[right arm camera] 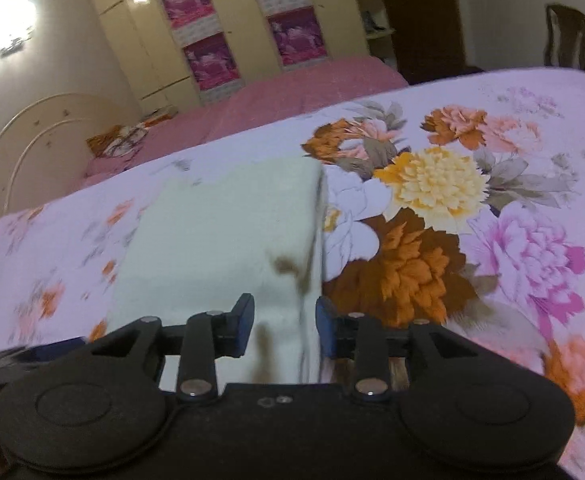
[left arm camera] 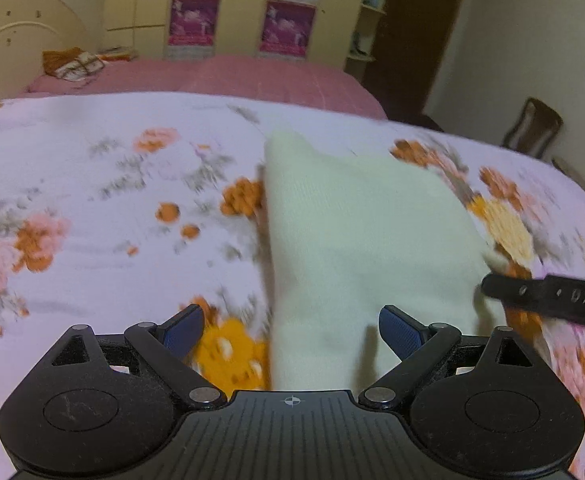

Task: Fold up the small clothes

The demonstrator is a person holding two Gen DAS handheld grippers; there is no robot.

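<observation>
Cream knit cloth, a small folded garment (left arm camera: 356,236), lies on the floral bedsheet (left arm camera: 92,200) of the near bed. In the left wrist view it runs from the centre of the picture down to 6 o'clock, its left edge straight and its far corner pointing toward 12 o'clock.

The left gripper (left arm camera: 291,330) hangs over the garment's near end with its blue fingers (left arm camera: 400,334) spread wide, nothing pinched between them. At 3 o'clock in that view a black finger of the right gripper (left arm camera: 548,300) reaches to the garment's right edge.

In the right wrist view the garment (right arm camera: 220,240) fills the area from the centre toward 7 o'clock, its right fold edge running down between the right gripper's (right arm camera: 284,326) fingers (right arm camera: 242,326). Those fingers stand partly apart; the blur makes it hard to say, but they seem not to press the cloth.

Behind, at 12 o'clock, stands a pink-covered bed (left arm camera: 252,76) and a cream wardrobe (right arm camera: 140,40).
</observation>
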